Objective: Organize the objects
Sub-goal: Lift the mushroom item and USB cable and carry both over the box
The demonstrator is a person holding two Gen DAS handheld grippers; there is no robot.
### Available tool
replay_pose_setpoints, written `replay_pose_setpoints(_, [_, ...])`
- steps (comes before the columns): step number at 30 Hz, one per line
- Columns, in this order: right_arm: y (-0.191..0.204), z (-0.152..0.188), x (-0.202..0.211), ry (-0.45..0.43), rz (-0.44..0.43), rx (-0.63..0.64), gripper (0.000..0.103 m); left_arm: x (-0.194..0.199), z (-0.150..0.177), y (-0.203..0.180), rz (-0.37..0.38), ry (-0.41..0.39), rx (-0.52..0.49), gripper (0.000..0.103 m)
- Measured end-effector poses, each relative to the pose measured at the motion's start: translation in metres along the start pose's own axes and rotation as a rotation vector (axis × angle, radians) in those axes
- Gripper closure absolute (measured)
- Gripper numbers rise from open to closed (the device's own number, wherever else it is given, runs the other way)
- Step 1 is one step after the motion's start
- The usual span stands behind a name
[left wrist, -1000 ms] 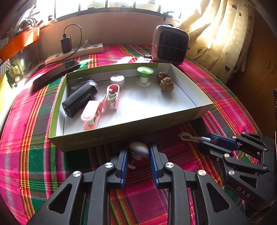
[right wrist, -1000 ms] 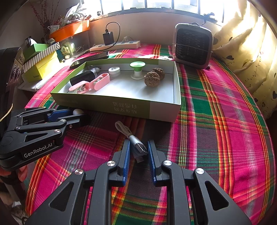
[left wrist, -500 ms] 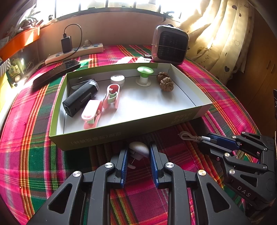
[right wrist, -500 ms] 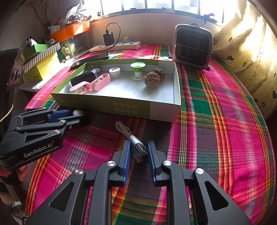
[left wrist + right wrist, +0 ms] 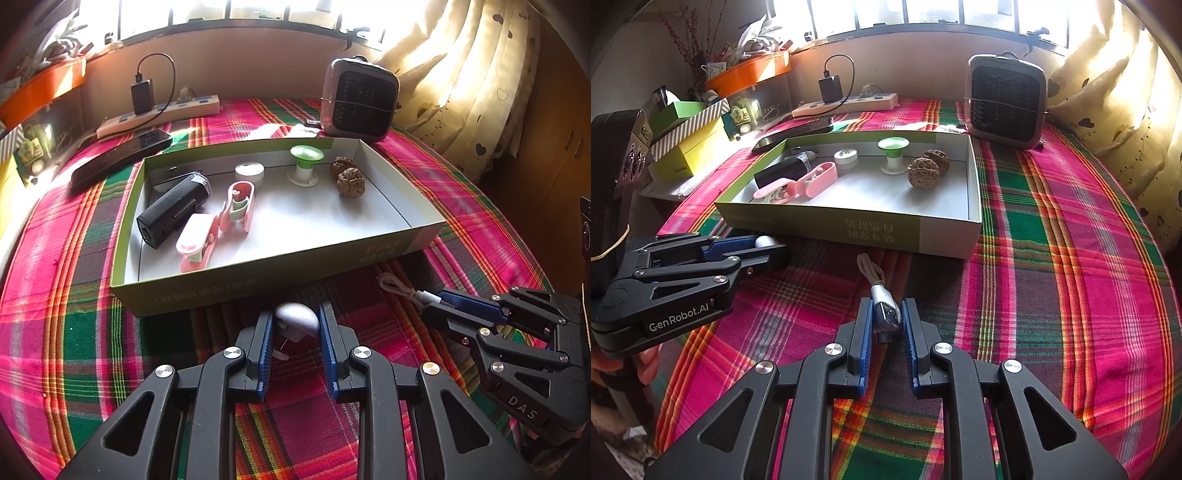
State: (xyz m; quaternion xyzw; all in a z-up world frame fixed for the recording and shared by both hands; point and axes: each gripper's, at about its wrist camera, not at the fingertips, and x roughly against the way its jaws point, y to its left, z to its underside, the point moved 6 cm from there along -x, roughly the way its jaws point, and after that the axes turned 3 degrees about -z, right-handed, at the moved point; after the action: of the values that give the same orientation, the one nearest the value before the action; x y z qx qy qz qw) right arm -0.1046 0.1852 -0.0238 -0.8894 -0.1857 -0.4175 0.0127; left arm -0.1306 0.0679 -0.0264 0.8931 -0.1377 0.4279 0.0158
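Left gripper [image 5: 295, 326]: I read its fingers closed on a white plug [image 5: 296, 320], held just short of the box [image 5: 258, 273]; the near box wall stands directly ahead of the fingertips.
Right gripper [image 5: 886, 321]: fingers narrow, clamped on the metal end of a cable [image 5: 884, 314]; the cord trails forward from the fingertips toward the box wall.
Cross-check: from the right wrist view I see the left gripper [image 5: 768, 248] off to the left of my fingers, the white plug [image 5: 765, 242] between its tips.
Box contents, beyond the fingers: black cylinder [image 5: 173, 208] and two pink clips [image 5: 218, 225] at left; white cap [image 5: 249, 172] and green spool [image 5: 306, 164] at the far wall; two walnuts [image 5: 347, 177] at right.
Desk: covered with a plaid cloth [image 5: 74, 295].
Far of box: small heater [image 5: 360, 99], power strip [image 5: 159, 114], remote [image 5: 122, 155].
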Motion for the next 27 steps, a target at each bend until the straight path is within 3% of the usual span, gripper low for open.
replay_pose_setpoints(27, [0.002, -0.017, 0.027, -0.078, -0.020, -0.005, 0.086, 0.026, -0.013, -0.005, 0.013, -0.055, -0.017, 0.081])
